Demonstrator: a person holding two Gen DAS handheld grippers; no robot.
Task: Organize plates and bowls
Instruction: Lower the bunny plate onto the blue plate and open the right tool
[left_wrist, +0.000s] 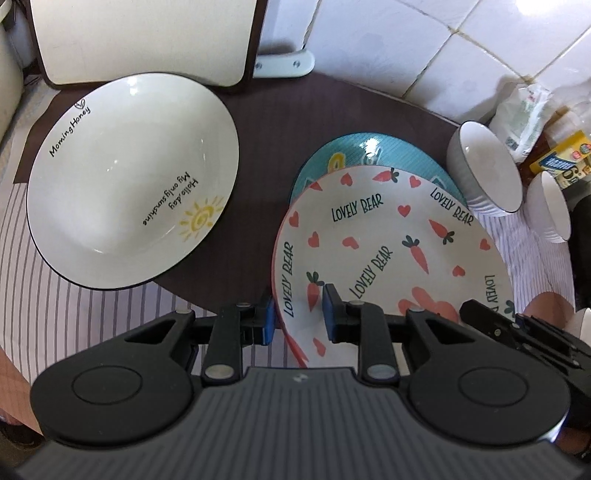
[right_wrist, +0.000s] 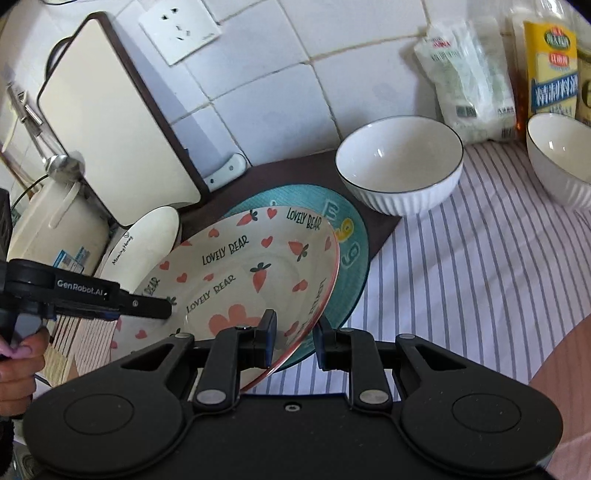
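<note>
A white plate with carrots, hearts and "LOVELY BEAR" lettering (left_wrist: 369, 236) (right_wrist: 236, 266) hangs tilted just over a teal plate (left_wrist: 369, 151) (right_wrist: 351, 258) on the dark mat. My left gripper (left_wrist: 299, 319) is shut on its near rim, one finger inside the plate and one outside. My right gripper (right_wrist: 295, 334) is shut on the opposite rim in the same way. Each gripper also shows at the edge of the other's view. A large white plate with a yellow sun (left_wrist: 129, 177) (right_wrist: 147, 236) lies to the left.
Two white ribbed bowls (right_wrist: 399, 162) (right_wrist: 561, 158) stand to the right, on the dark mat (left_wrist: 295, 110) and the striped cloth (right_wrist: 461, 277). A cutting board (right_wrist: 110, 122) leans on the tiled wall. Food packages (right_wrist: 465, 74) stand at the back right.
</note>
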